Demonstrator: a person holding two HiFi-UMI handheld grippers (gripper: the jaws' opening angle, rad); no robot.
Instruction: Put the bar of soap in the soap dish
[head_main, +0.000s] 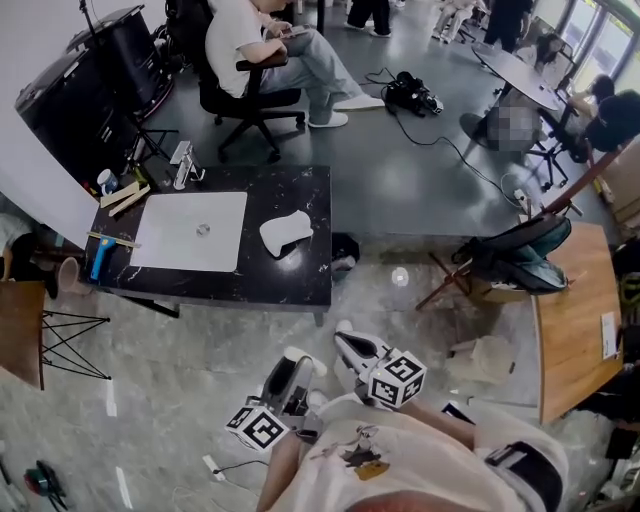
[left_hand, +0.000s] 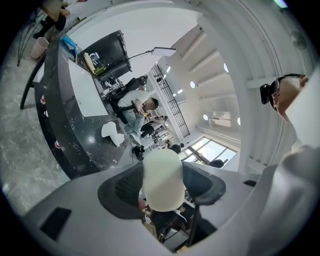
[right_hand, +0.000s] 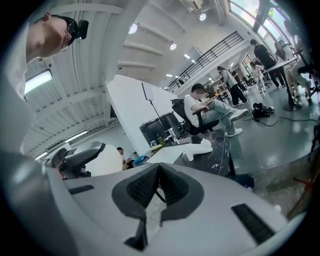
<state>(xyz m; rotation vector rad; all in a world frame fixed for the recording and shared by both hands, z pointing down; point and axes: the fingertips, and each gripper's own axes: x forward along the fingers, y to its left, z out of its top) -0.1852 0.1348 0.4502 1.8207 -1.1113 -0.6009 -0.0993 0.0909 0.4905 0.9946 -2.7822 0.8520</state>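
Note:
A cream oval bar of soap (left_hand: 162, 170) is clamped between the jaws of my left gripper (left_hand: 163, 186), which is shut on it. In the head view the left gripper (head_main: 292, 368) is held low, close to the person's body, away from the table. The white curved soap dish (head_main: 286, 232) lies on the black marble table (head_main: 300, 195), right of centre; it also shows far off in the gripper views as the dish (left_hand: 111, 134) and the dish (right_hand: 200, 148). My right gripper (right_hand: 159, 182) is shut with nothing in it, beside the left one (head_main: 352, 350).
A white mat (head_main: 190, 230) covers the table's left half, with small tools and bottles (head_main: 120, 195) along its left edge. A person sits in an office chair (head_main: 250, 100) behind the table. A wooden table (head_main: 575, 320) and a bag-laden stand (head_main: 515, 255) are at the right.

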